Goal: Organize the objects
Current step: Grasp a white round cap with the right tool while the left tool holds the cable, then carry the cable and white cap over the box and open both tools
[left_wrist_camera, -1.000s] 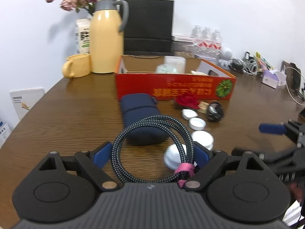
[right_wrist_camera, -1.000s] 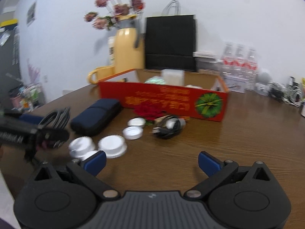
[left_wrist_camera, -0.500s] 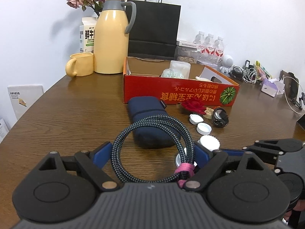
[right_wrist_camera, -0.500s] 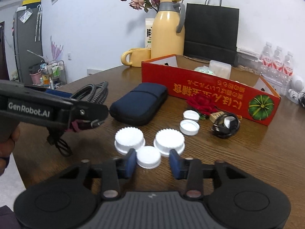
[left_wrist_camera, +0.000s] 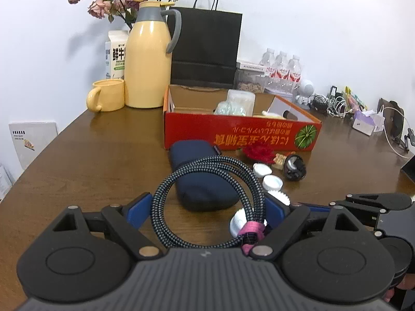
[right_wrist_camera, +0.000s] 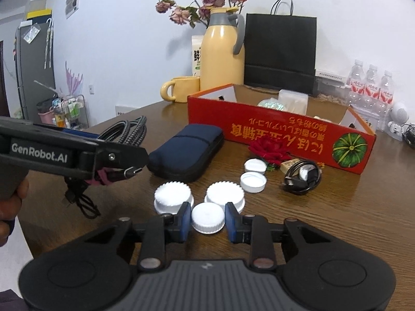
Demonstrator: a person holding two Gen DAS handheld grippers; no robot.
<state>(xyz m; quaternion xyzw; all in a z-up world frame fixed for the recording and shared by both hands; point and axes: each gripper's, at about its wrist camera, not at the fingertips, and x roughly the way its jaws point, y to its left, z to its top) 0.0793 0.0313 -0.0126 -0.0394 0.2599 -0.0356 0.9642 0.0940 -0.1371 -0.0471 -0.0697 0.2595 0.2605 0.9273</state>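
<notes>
My left gripper [left_wrist_camera: 207, 208] is shut on a coiled black braided cable [left_wrist_camera: 207, 181] with a pink tie, held above the table. It shows from the side in the right wrist view [right_wrist_camera: 122, 155]. My right gripper [right_wrist_camera: 207, 220] has its blue pads against both sides of a small white cap [right_wrist_camera: 208, 218] on the table. Two larger ridged white lids [right_wrist_camera: 173, 197] [right_wrist_camera: 225, 194] lie just beyond it. A navy pouch [right_wrist_camera: 186, 153], two more small caps [right_wrist_camera: 253, 181], a red flower [right_wrist_camera: 269, 149] and a black coiled charger [right_wrist_camera: 302, 173] lie before the red cardboard box [right_wrist_camera: 280, 134].
A yellow thermos [left_wrist_camera: 147, 64], yellow mug [left_wrist_camera: 106, 96], milk carton and black paper bag [left_wrist_camera: 205, 49] stand behind the box. Water bottles [left_wrist_camera: 282, 67] and tangled cables [left_wrist_camera: 329, 103] sit at the back right. The table's left edge is near the left gripper.
My right gripper swung left to the white caps and closed from wide open onto the small cap. My left gripper kept the cable and stayed almost still.
</notes>
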